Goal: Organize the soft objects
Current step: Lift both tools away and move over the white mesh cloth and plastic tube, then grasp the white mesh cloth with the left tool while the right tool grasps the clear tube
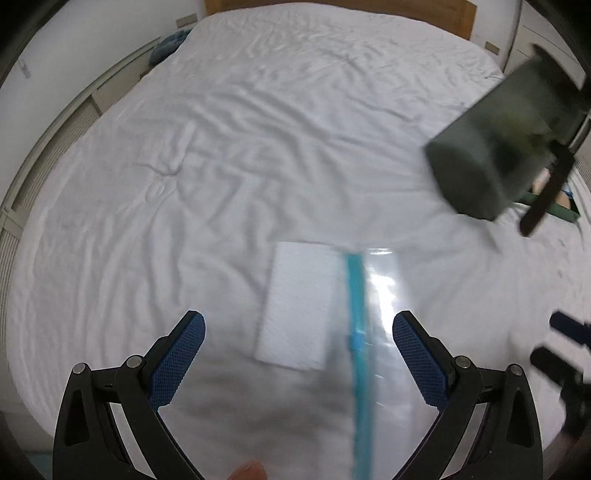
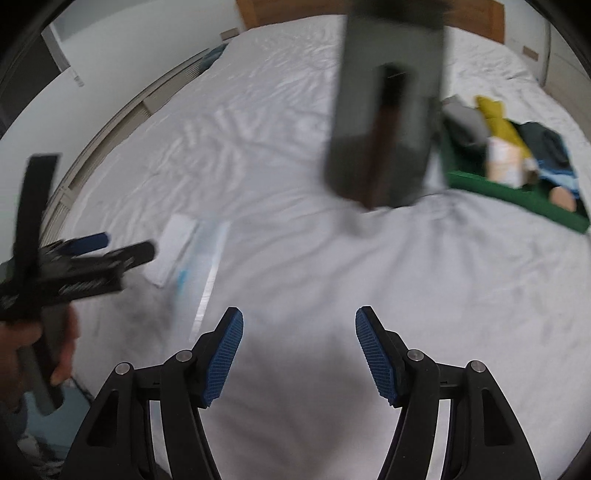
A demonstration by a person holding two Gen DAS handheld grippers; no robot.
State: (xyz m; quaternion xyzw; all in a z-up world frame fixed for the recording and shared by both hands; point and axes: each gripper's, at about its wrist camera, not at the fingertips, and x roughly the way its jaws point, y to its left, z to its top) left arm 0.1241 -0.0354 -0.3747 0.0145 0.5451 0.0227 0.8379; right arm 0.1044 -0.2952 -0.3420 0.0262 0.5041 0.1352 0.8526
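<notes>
- A bed (image 1: 258, 147) with a creased white sheet fills both views; a wooden headboard (image 1: 332, 7) runs along 12 o'clock.
- A dark blurred block (image 2: 384, 110) hangs in front of the right camera at 12 o'clock, and shows at 2 o'clock in the left view; what it is I cannot tell.
- A green tray (image 2: 517, 192) sits on the sheet at 2 o'clock in the right view, holding folded soft things: grey, mustard, dark green, blue and a pale one.
- The left gripper (image 1: 297, 354) points down at the sheet with its blue-padded jaws wide apart and nothing gripped; a hand (image 2: 55, 350) holds it at 9 o'clock in the right view.
- The right gripper (image 2: 299, 354) stands partly open over bare sheet, empty; it shows at 4 o'clock in the left view.
- A clear bag (image 1: 380, 295) with a blue zip strip lies flat on the sheet just ahead of the left gripper's jaws, the strip running from centre toward 6 o'clock.
- A white folded cloth (image 1: 295, 306) lies at the bag's left side, touching or partly inside it; the blur hides which. In the right view both lie at 9 o'clock, well apart from the tray.
</notes>
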